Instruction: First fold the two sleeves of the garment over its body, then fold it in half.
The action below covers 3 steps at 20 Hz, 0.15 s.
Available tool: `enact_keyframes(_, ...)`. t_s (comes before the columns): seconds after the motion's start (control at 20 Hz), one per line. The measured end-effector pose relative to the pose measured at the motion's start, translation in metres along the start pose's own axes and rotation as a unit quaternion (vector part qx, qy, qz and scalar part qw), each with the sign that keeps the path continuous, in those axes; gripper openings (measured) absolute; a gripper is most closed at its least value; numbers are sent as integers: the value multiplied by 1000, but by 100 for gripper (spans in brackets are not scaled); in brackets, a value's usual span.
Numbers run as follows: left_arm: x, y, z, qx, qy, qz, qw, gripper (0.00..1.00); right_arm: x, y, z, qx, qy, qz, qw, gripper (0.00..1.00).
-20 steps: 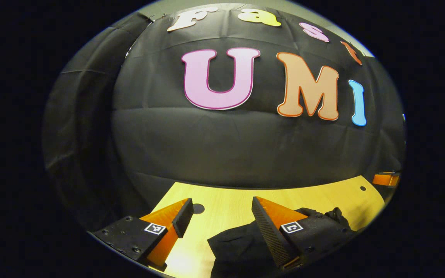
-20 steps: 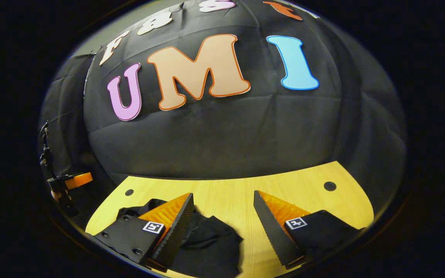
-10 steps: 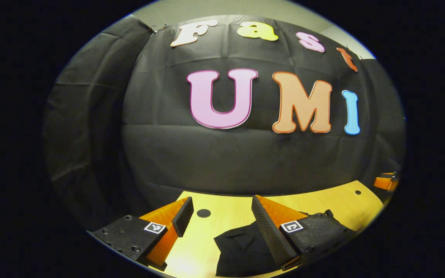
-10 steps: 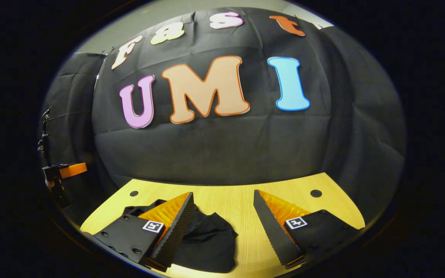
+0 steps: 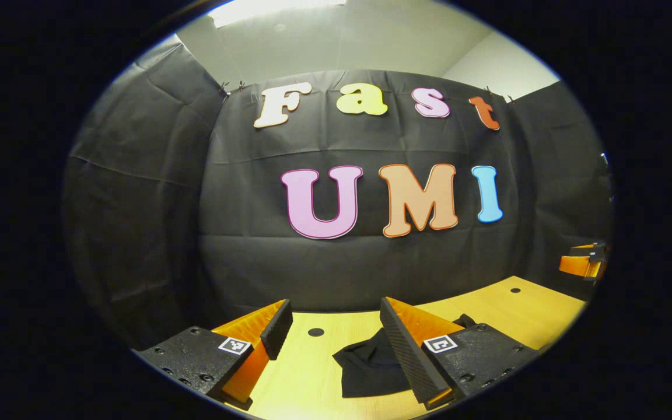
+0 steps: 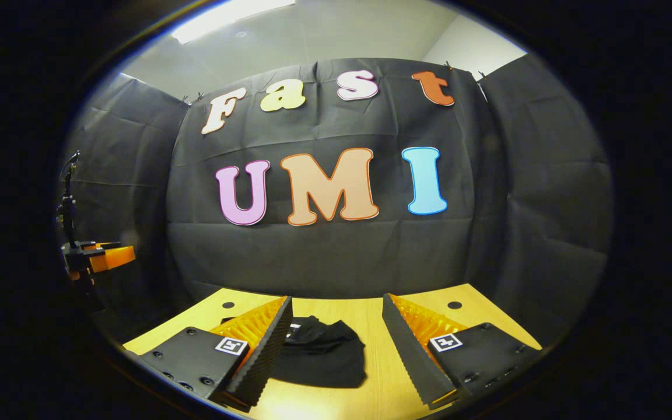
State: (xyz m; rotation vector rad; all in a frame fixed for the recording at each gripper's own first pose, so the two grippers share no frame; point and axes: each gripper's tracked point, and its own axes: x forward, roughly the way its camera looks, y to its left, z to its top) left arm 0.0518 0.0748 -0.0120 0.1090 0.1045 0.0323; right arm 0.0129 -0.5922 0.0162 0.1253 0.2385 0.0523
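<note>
In the left gripper view, my left gripper (image 5: 336, 332) stands wide open with nothing between its 2 fingers. The black garment (image 5: 371, 367) lies on the wooden table (image 5: 522, 303), and its right part is hidden behind my right-hand finger (image 5: 409, 356), so I cannot make out its full outline. It sits at about 5 o'clock from the gap, low and close, not touched by either finger as far as I can tell. It looks like a compact folded bundle with soft creases. At 3 o'clock, part of the other gripper (image 5: 582, 262) is cut off at the edge.

In the right gripper view, my right gripper (image 6: 337, 329) is also spread wide and holds nothing. The garment (image 6: 324, 359) lies at about 7 o'clock from the gap, its left edge tucked behind my left-hand finger (image 6: 266, 350). It is a small, dark, rumpled packet lying flat on the table (image 6: 371, 315). The other gripper (image 6: 100, 256) shows at 9 o'clock, too small to judge.
</note>
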Motion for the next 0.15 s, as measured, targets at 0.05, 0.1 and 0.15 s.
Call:
enact_keyframes(0.05,-12,1,-1,-5,0,1,1000,93,-11,2,-3,0,0,-1,1000,100)
enact_keyframes(0.1,-23,1,-1,-11,-1,3,1000,93,-24,4,-6,1,0,-3,1000,94)
enact_keyframes(0.15,-34,1,-2,-17,0,6,1000,93,-35,8,-10,3,0,-2,1000,97)
